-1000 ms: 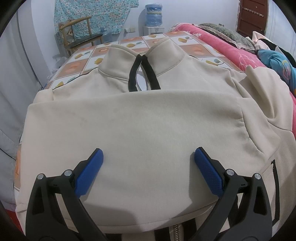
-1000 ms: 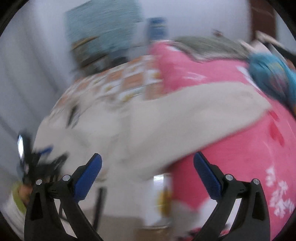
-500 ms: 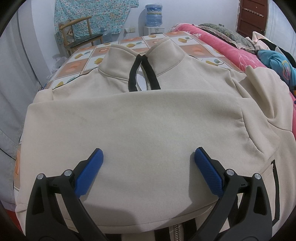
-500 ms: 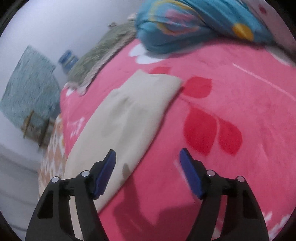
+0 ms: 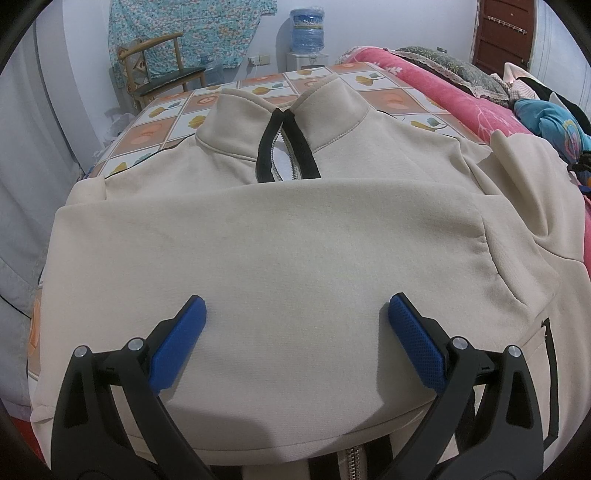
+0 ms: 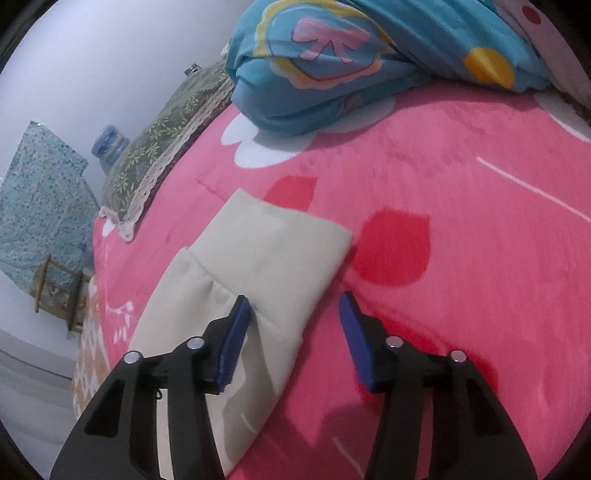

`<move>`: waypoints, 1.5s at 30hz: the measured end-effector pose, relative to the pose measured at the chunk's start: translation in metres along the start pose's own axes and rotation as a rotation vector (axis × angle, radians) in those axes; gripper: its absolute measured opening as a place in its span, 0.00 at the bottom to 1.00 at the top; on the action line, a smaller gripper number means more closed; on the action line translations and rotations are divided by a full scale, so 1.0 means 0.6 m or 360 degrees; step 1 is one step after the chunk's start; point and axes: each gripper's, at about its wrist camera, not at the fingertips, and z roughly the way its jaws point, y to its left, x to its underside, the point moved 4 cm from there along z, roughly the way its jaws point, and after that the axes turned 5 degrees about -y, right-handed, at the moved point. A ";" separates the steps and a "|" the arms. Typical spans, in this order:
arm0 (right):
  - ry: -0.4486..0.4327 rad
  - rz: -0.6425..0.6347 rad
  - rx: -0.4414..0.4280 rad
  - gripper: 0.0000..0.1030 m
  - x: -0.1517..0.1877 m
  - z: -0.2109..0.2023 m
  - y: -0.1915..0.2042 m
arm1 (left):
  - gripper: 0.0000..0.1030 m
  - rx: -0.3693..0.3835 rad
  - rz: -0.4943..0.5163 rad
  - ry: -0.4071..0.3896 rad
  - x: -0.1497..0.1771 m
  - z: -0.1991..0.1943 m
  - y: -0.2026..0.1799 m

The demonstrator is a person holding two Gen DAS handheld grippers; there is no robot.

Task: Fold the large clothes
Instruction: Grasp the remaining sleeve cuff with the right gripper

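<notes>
A cream zip-up jacket [image 5: 295,236] with a black-edged collar zip lies flat on the bed, one sleeve folded across its chest. My left gripper [image 5: 295,328] hovers open over that folded sleeve, holding nothing. The other sleeve [image 5: 532,184] runs off to the right onto the pink blanket. In the right wrist view its cuff [image 6: 273,243] lies flat on the blanket. My right gripper [image 6: 293,321] is open just over the sleeve below the cuff, its left pad on the cloth and its right pad over the blanket.
A pink flowered blanket [image 6: 461,240] covers the right of the bed, with a blue cartoon bundle [image 6: 351,62] and a green lace-edged pillow [image 6: 166,125] on it. A patterned tile-print sheet [image 5: 155,129], a wooden chair [image 5: 155,74] and a water bottle [image 5: 306,27] are beyond.
My right gripper swung right from the jacket body to the outstretched sleeve, came down close to its cuff, and its jaws narrowed. My left gripper has stayed still.
</notes>
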 end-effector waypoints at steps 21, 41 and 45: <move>0.0005 0.0122 -0.0006 0.44 -0.014 -0.033 0.000 | 0.94 0.0000 -0.0001 0.0000 0.000 0.000 0.000; 0.0079 0.0416 -0.0232 0.51 -0.012 0.009 -0.027 | 0.94 0.0000 -0.0002 0.0000 0.000 0.000 0.000; 0.0073 0.0320 -0.0140 0.25 -0.008 0.009 -0.017 | 0.94 0.0000 -0.0002 0.0000 0.000 0.000 0.000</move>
